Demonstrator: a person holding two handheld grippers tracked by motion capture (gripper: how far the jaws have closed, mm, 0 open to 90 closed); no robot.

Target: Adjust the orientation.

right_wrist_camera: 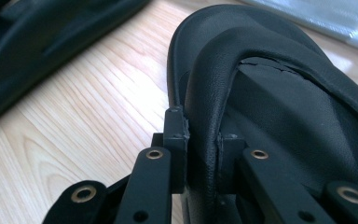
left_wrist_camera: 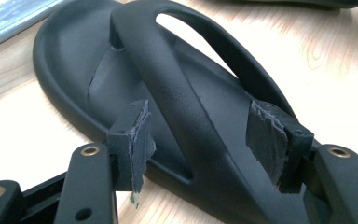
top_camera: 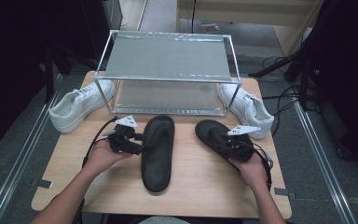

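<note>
Two black sandals lie on the table point(top_camera: 200, 186) in the high view, left sandal point(top_camera: 157, 151) beside the left gripper point(top_camera: 137, 142). Left gripper view: jaws wide, straddling its strap point(left_wrist_camera: 177, 93) untouched. Right gripper view: right gripper point(right_wrist_camera: 203, 154) pinches the right sandal point(right_wrist_camera: 279, 93) strap.

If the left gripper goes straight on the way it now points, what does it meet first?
Most likely the strap of the left sandal. The left gripper stands open with the strap running between its jaws, apart from both pads, so going straight on would probably bring it against the strap, though depth is hard to judge.
</note>
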